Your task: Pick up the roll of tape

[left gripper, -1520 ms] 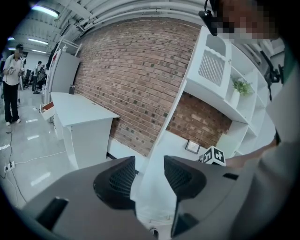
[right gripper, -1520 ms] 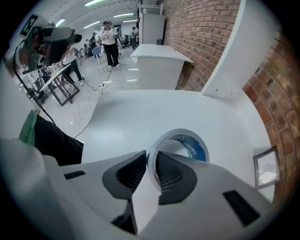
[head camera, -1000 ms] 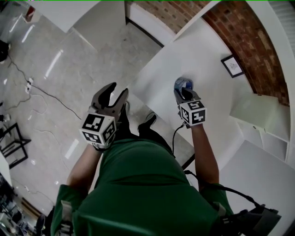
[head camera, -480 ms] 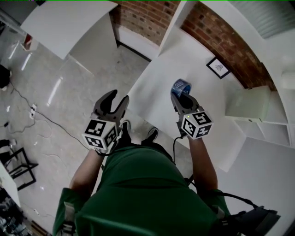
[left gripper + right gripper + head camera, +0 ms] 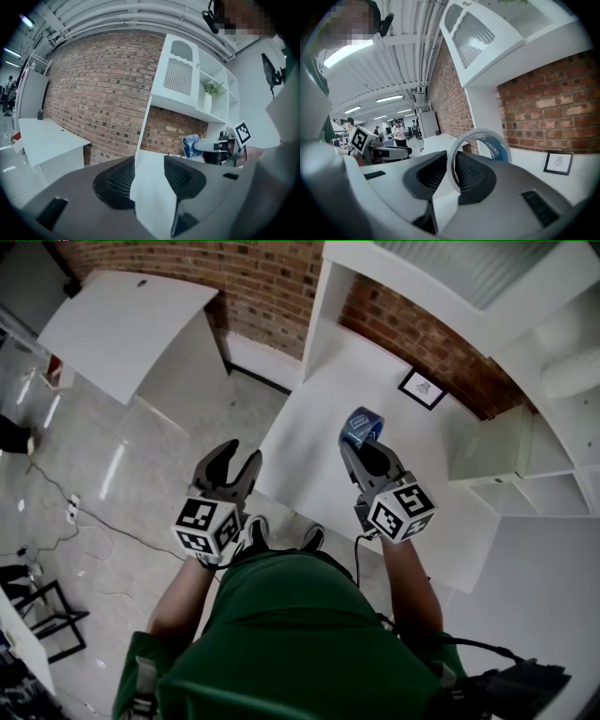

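Right gripper (image 5: 360, 448): dark, ribbed jaws pinching the roll of tape (image 5: 361, 424) by its thin band wall, one pad outside the ring, the other inside; roll upright on edge at the far tip of the jaws, clear of the white bench (image 5: 305, 442).
Roll: thin hoop; pale, translucent outer face; blue printed inner face; hollow centre open to view.
Left gripper (image 5: 238, 454): jaws spread, nothing between the mesh-textured pads; held left of the bench's near corner, over the glossy grey floor (image 5: 141, 456).
Bench top smooth, matt white, flat; small black-framed picture (image 5: 421, 387) at its far side by the red brick wall (image 5: 272, 277).
White slab-sided shelving (image 5: 506, 442) at right; cube with square markers (image 5: 401, 512) at the near end of the right gripper.
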A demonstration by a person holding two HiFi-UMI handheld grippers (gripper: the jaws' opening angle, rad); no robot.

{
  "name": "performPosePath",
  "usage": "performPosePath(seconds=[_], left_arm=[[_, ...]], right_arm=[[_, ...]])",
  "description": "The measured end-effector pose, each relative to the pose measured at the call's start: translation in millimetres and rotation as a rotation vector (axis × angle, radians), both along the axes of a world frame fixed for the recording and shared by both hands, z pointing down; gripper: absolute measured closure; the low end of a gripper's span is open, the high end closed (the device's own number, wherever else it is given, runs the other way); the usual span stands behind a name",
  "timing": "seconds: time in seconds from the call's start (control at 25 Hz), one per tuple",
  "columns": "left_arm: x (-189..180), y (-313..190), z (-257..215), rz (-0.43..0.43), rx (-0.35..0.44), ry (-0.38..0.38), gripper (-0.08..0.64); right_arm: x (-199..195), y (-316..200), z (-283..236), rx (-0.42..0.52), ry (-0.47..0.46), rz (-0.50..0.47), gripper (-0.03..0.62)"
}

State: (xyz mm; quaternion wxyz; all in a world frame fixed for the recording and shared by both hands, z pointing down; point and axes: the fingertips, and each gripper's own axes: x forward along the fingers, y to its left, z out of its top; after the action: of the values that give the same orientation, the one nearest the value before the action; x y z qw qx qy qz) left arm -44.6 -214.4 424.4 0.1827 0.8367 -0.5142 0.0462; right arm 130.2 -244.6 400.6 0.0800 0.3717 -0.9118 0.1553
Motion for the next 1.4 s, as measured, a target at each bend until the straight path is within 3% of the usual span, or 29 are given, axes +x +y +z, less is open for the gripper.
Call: performPosePath(seconds=[0.4,0.64,1.04,1.4], left_arm=[[11,-21,-49,0.014,0.115,0.035,0.365],[17,-26,-84,0.041,0.182,0.056,0.365],[41,-35,-125,0.087,0.279,0.050,0.365],[48,-38,-112,0.099,0.236,0.057,0.365]], right_arm=[[4,10,-58,0.150,-0.080,-0.022,0.525],[1,20,-87,0.193,-0.135,-0.002,0.525],[22,28,-110,0.308,-0.050,0.058,0.525],[43,26,-108,0.306,-0.020,0.117,0.525]])
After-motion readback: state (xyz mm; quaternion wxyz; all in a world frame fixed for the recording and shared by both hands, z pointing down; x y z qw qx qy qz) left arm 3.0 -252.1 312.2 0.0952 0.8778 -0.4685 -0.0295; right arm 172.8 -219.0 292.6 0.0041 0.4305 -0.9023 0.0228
